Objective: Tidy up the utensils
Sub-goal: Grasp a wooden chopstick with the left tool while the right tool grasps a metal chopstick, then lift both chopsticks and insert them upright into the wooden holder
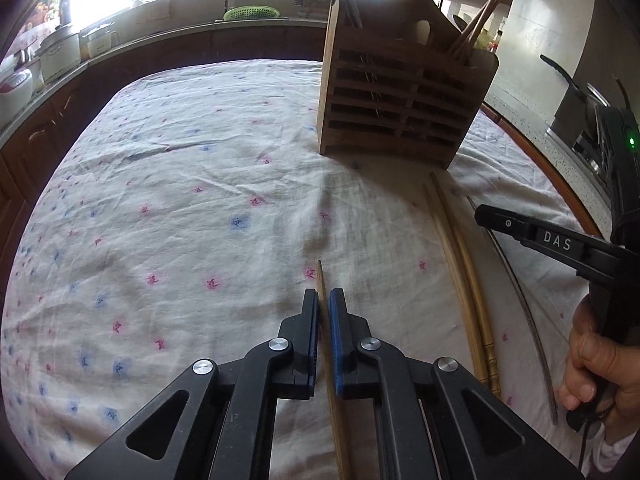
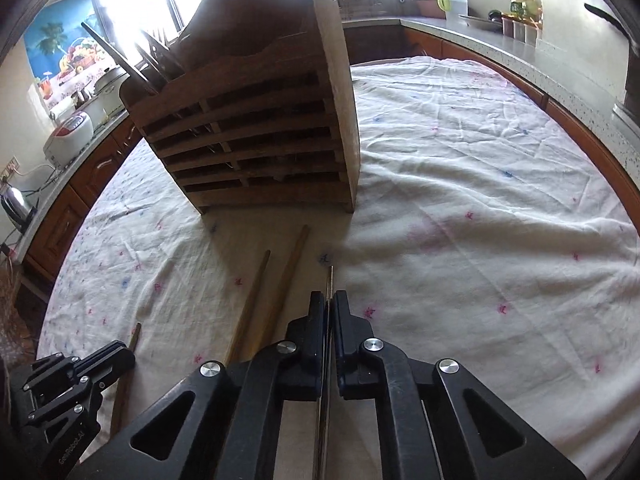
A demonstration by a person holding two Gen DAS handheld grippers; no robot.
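Left wrist view: the left gripper (image 1: 324, 300) is pinching a wooden chopstick (image 1: 320, 276), jaws clamped tight on it, tip poking out ahead. The wooden utensil holder (image 1: 400, 108) is standing further ahead, off to the right. A chopstick pair (image 1: 460, 272) is lying right of the jaws.

Right wrist view: the right gripper (image 2: 330, 302) is squeezing a thin metal chopstick (image 2: 330, 280), holder (image 2: 260, 132) sitting ahead-left on the tablecloth (image 2: 480, 200).

Each camera rides just behind its tongs, looking steeply down and close over the flower-printed white cloth tabletop (image 1: 180, 184). Both views share the slatted brown wooden utensil holder (image 1: 400, 108) ahead.
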